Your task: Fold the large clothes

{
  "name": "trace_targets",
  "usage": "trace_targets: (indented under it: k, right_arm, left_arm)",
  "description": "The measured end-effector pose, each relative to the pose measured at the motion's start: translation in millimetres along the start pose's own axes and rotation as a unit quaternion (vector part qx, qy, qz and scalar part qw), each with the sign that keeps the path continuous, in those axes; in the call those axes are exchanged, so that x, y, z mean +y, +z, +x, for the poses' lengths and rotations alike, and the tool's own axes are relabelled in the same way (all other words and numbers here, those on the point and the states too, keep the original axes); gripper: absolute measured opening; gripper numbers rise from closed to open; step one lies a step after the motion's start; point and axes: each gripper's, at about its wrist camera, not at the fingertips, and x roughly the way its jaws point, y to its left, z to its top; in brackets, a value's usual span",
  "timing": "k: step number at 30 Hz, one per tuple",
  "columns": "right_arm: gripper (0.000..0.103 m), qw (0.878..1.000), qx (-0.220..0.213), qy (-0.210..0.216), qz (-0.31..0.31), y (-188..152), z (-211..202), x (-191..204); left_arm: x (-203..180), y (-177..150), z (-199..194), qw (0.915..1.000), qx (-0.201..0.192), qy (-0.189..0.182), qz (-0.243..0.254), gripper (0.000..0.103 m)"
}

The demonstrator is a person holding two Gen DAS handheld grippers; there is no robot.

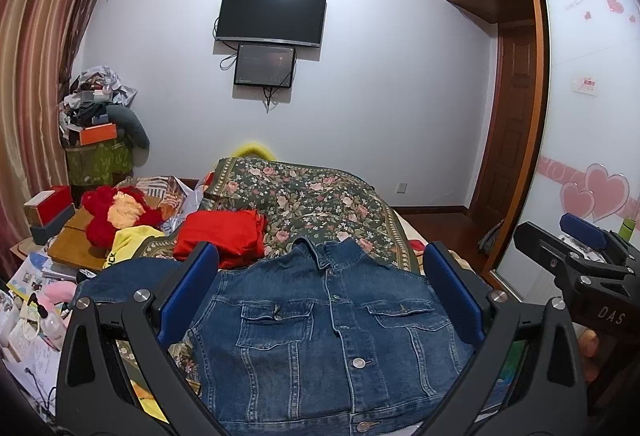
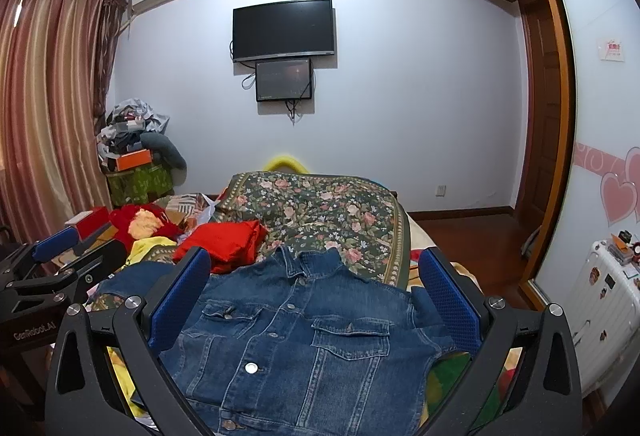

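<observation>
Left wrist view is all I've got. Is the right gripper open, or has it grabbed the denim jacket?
Observer: The right gripper is open. Its fingers frame the denim jacket and clamp nothing.
Operator: Anything right of the bed that I can't see?
Observer: A white suitcase with stickers stands there.
Operator: And the jacket's sleeve on that side?
Observer: A bit of sleeve shows by the shoulder, next to the gripper's right finger.

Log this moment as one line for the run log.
stage: before fold | denim jacket: spread front-up on bed, buttoned | left gripper: open, above jacket, holding nothing | right gripper: open, above jacket, holding nothing
</observation>
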Motion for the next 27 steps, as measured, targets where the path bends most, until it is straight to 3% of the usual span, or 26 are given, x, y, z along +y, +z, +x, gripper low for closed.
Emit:
trace_targets:
  k: [7,17,23,27]
  right_arm:
    - [0.103,1.000,0.023,-0.001,-0.004,-0.6,20.2,1.9]
    - [0.103,0.997,0.071,0.000,-0.012,1.2,73.7,6.1]
    - [0.103,0.994,0.104,0.003,-0.016,-2.5,110.2,9.0]
    - [0.103,0.991,0.135,0.006,-0.017,-10.7,140.5,11.4]
  left_arm:
    - [15.1,-1.4,18.0,0.9998,0.008,0.020,-0.001,0.103]
    - [93.2,0.9,68.1,0.9917,0.032,0.119,-0.036,0.103]
    - [154.0,-14.1,107.1,0.9749,0.067,0.206,-0.052,0.103]
    - [199.4,-35.5,132.9,0.9554,0.098,0.269,-0.072,0.103]
